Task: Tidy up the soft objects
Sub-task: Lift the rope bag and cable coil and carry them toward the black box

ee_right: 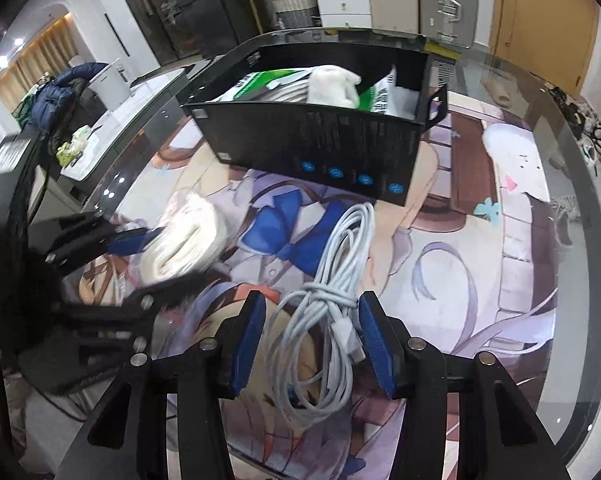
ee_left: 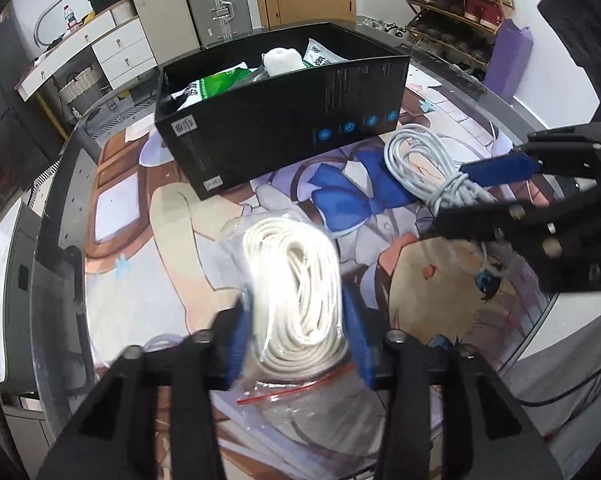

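Observation:
A clear zip bag holding a coil of white cord (ee_left: 296, 288) lies on the printed mat, between the blue pads of my left gripper (ee_left: 296, 344); the pads press its sides. It also shows in the right wrist view (ee_right: 184, 240). A coiled white USB cable (ee_right: 324, 320) lies on the mat between the open fingers of my right gripper (ee_right: 312, 340), apart from both pads. It also shows in the left wrist view (ee_left: 424, 168). A black box (ee_left: 284, 128) behind them holds green-white packets and a white soft item (ee_left: 282, 62).
The round glass table (ee_right: 580, 208) carries an anime-print mat (ee_right: 480, 264). The black box (ee_right: 320, 144) stands at the mat's far side. Suitcases (ee_left: 192, 4), white drawers and a shoe rack (ee_left: 452, 4) stand beyond the table.

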`<state>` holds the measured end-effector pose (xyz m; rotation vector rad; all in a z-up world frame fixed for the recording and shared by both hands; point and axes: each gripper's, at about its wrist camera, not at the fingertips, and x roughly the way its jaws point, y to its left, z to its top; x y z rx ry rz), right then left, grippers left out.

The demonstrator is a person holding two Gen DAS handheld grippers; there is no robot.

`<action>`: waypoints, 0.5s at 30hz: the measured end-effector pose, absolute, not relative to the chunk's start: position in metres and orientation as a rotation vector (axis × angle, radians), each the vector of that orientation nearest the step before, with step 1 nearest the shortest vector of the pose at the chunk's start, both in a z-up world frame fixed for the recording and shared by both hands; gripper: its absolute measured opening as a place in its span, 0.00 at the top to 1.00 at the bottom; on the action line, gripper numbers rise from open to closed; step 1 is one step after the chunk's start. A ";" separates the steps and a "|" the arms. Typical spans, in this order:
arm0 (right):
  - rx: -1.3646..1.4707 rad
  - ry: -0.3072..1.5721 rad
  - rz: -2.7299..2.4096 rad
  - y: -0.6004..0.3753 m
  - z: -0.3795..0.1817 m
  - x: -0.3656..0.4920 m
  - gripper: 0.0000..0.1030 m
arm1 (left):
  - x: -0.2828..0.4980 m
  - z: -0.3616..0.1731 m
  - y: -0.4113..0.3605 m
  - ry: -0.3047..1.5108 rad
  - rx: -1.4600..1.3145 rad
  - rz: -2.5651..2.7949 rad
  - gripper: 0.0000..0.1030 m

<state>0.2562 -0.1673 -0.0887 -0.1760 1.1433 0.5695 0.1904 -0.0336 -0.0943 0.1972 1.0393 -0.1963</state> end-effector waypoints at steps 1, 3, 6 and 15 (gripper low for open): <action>-0.175 1.150 0.567 -0.167 -0.091 0.258 0.52 | 0.188 -0.094 -0.034 1.033 0.199 -0.180 0.37; -0.177 1.160 0.564 -0.165 -0.094 0.259 0.52 | 0.191 -0.093 -0.034 1.017 0.197 -0.160 0.35; -0.189 1.165 0.563 -0.162 -0.098 0.259 0.51 | 0.194 -0.093 -0.032 1.017 0.185 -0.140 0.31; -0.231 1.159 0.563 -0.160 -0.101 0.253 0.51 | 0.197 -0.098 -0.019 1.059 0.139 -0.090 0.31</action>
